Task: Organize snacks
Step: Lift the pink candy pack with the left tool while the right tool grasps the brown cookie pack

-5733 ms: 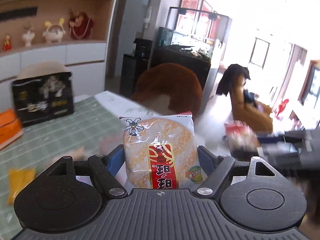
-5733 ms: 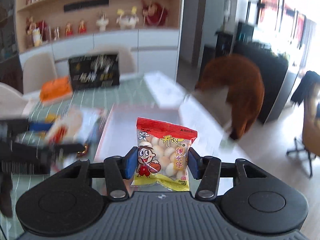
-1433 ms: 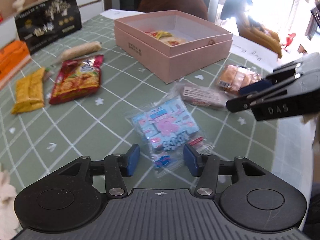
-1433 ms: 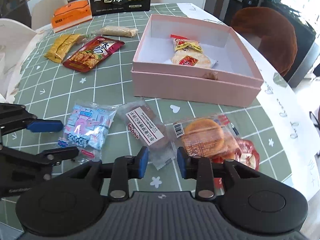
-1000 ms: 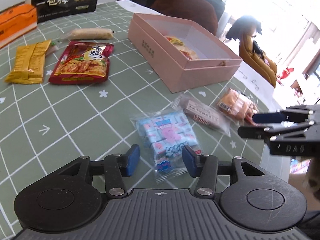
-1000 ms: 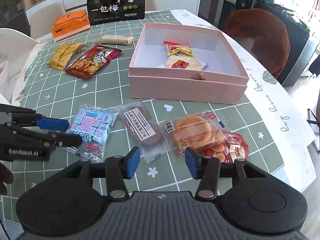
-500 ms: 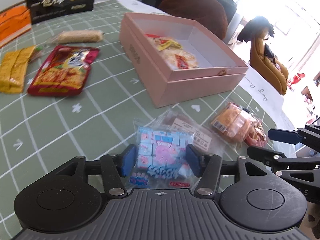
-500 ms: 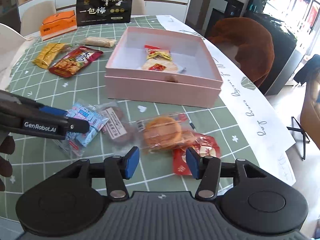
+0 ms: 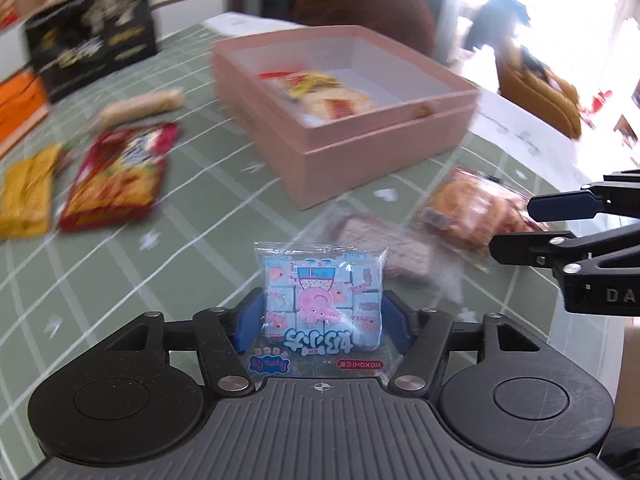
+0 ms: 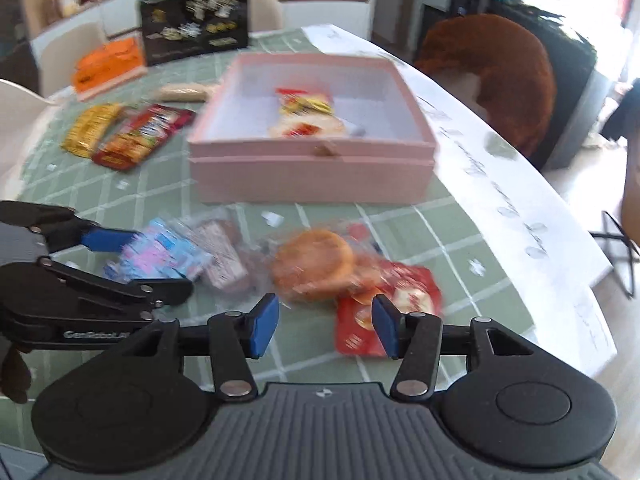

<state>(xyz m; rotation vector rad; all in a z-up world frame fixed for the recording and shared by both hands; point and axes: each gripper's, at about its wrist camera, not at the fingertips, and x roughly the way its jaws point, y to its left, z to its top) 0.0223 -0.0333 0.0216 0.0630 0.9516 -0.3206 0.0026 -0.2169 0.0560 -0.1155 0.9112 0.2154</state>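
Blue candy packet [image 9: 322,300] now lifted, between opening left gripper [image 9: 322,322] pads; right gripper [image 10: 325,322] released.

Right gripper [image 10: 325,330] hovers with fingers apart over the round biscuit pack [image 10: 314,265] and red packet [image 10: 384,312] on the counter [image 10: 408,220]; left gripper [image 10: 132,258] is at the blue candy bag [image 10: 164,254], pink box [image 10: 312,176] beyond.

Two wrist fisheye views over one worktop [image 9: 120,272].
Each camera sits behind its own tool, looking forward and steeply down, close above the worktop. Both share the pink box [image 9: 384,140] [image 10: 312,176] and the snacks before it; each also sees the other tool at its edge.
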